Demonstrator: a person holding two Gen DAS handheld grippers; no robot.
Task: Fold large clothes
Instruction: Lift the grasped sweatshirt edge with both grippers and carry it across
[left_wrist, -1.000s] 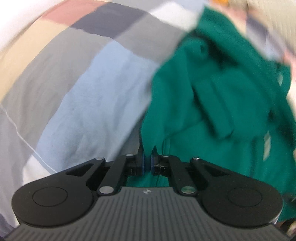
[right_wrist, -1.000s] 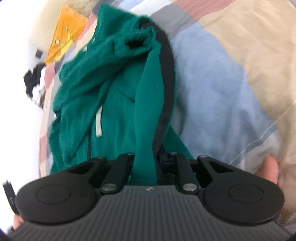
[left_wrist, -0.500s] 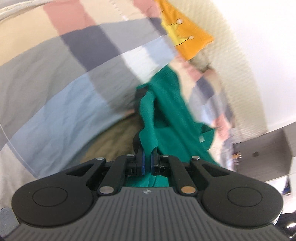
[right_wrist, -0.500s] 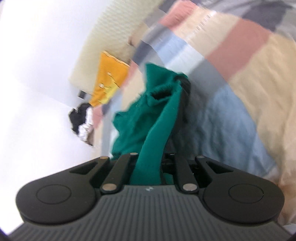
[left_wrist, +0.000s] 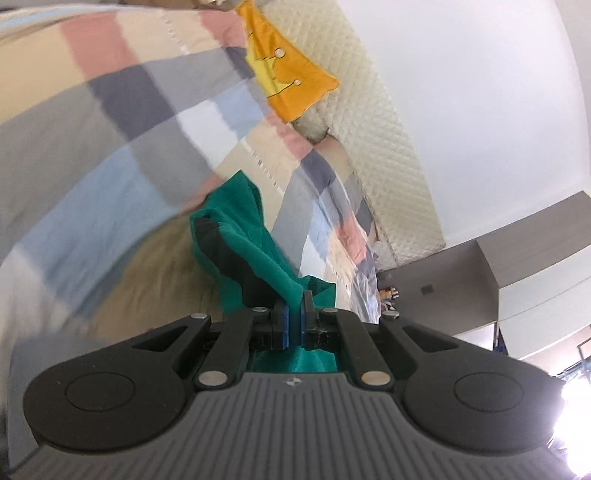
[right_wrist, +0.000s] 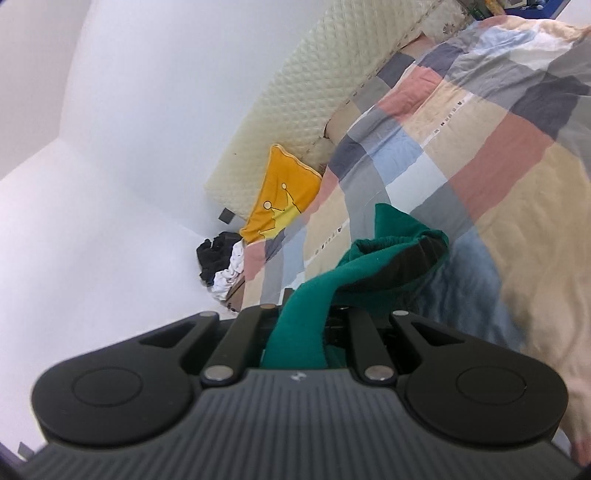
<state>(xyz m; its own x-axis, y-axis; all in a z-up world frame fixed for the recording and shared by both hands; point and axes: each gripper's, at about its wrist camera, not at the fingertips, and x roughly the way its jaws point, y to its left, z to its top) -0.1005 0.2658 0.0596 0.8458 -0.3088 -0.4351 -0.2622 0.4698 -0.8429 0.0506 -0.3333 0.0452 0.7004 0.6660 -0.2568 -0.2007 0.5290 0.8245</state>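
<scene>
Left wrist: my left gripper pinches the green garment.
Right wrist: right gripper likewise (pads hidden).
Risk: I judge thin bites could slip.

A bed under a checked quilt of pink, beige, grey and blue runs to a cream quilted headboard against a white wall. An orange pillow leans at the headboard, beside a heap of black and white clothes. Grey cabinets stand past the bed, with bright glare low beside them.
</scene>
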